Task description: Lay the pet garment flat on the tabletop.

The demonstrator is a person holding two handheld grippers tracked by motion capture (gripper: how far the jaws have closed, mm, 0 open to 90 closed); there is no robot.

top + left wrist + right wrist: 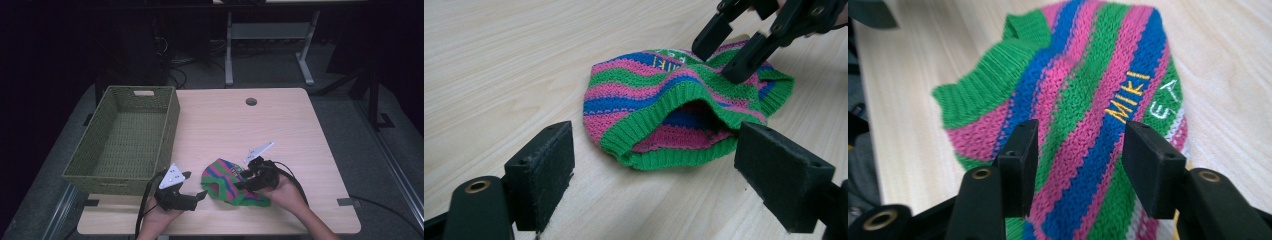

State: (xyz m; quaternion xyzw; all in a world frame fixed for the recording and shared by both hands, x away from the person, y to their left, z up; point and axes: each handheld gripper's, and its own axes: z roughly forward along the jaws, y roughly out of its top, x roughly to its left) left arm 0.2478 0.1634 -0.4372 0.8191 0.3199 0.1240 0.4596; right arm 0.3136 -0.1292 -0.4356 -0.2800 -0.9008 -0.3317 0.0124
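A knitted hat (227,182) in pink, green and blue stripes lies flat on the wooden table (280,130) near its front edge. In the left gripper view its ribbed green opening (664,155) faces my left gripper (654,175), which is open, with the hat just beyond its pads. In the high view the left gripper (196,186) sits left of the hat. My right gripper (241,181) points down onto the hat from the right. Its jaws stand apart over the striped knit (1088,100) beside yellow lettering (1125,102), gripping nothing. The right gripper's fingertips (704,47) touch the hat's top.
A green woven basket (170,130) stands empty at the table's left side, close behind the left gripper. A round cable hole (251,101) is near the table's far edge. Bare wood lies behind and right of the hat.
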